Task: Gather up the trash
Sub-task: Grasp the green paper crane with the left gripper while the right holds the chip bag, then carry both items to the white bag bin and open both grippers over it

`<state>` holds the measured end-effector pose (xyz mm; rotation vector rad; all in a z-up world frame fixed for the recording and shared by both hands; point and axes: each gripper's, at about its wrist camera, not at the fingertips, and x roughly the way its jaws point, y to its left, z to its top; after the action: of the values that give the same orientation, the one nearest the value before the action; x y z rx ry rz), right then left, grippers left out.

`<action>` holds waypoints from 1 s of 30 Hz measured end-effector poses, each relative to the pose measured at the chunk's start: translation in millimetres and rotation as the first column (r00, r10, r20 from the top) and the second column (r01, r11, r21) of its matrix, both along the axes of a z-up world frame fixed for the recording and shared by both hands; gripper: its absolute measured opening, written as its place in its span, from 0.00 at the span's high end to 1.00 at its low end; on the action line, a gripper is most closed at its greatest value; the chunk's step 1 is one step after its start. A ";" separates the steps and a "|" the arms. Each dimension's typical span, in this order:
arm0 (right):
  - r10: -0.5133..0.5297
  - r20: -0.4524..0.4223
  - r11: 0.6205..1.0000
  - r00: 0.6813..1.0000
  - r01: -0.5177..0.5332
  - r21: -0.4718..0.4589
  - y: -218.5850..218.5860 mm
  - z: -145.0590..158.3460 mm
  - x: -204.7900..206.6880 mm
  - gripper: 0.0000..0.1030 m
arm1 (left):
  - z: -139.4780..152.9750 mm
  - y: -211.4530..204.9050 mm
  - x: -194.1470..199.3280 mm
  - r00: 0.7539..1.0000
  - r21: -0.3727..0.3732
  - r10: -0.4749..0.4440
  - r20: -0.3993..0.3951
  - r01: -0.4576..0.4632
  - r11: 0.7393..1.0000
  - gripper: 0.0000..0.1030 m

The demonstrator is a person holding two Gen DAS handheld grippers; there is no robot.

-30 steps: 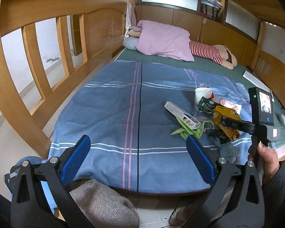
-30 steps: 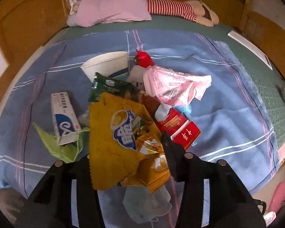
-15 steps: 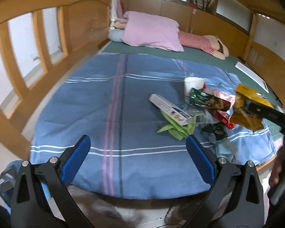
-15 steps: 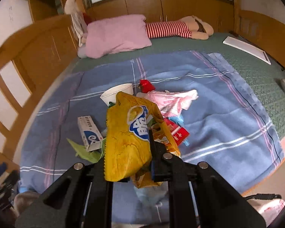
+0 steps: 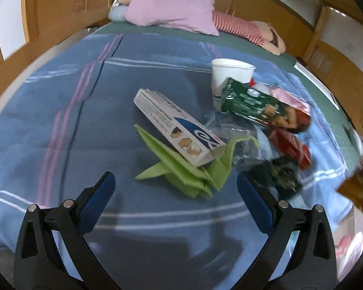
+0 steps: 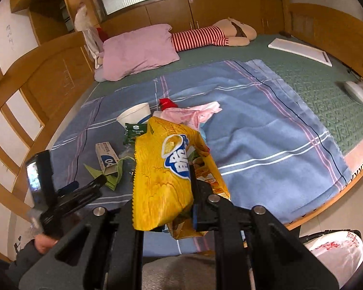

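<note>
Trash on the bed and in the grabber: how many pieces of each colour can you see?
Yellow: 1, the chip bag held in the right gripper.
Green: 3, paper crane, wrapper, dark crumpled bag.
White: 2, cup, box.
Red: 1, pack.
Pink: 1, bag.
Total: 8

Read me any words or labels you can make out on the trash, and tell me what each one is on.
None can be read for sure.
Yellow snack bag: blue and white logo, characters unclear.
White carton: rows of print, too small.
Green packet: blurred.
White plastic bag: red characters, too small.
</note>
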<state>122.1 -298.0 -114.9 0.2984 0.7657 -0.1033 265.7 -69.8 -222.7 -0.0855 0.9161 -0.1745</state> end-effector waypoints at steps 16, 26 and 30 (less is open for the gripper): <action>-0.030 0.006 0.999 1.000 0.030 0.040 -14.8 1.7 -11.4 0.84 | -3.0 0.9 -1.6 0.999 -0.004 -0.009 -0.033 0.009 1.000 0.71; -0.091 0.095 0.995 0.991 0.088 0.040 -16.7 33.3 -58.3 0.84 | 86.7 1.3 -73.0 0.988 0.002 -0.079 0.136 0.080 0.997 0.71; -0.159 0.149 0.987 0.976 0.159 0.017 -25.4 49.6 -96.4 0.84 | 120.4 -34.7 -113.0 0.961 0.032 -0.187 0.202 0.184 0.982 0.70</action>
<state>25.7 -323.5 -65.3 0.3681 0.5920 -0.2274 152.7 -104.5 -102.2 0.0308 0.7190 -0.3456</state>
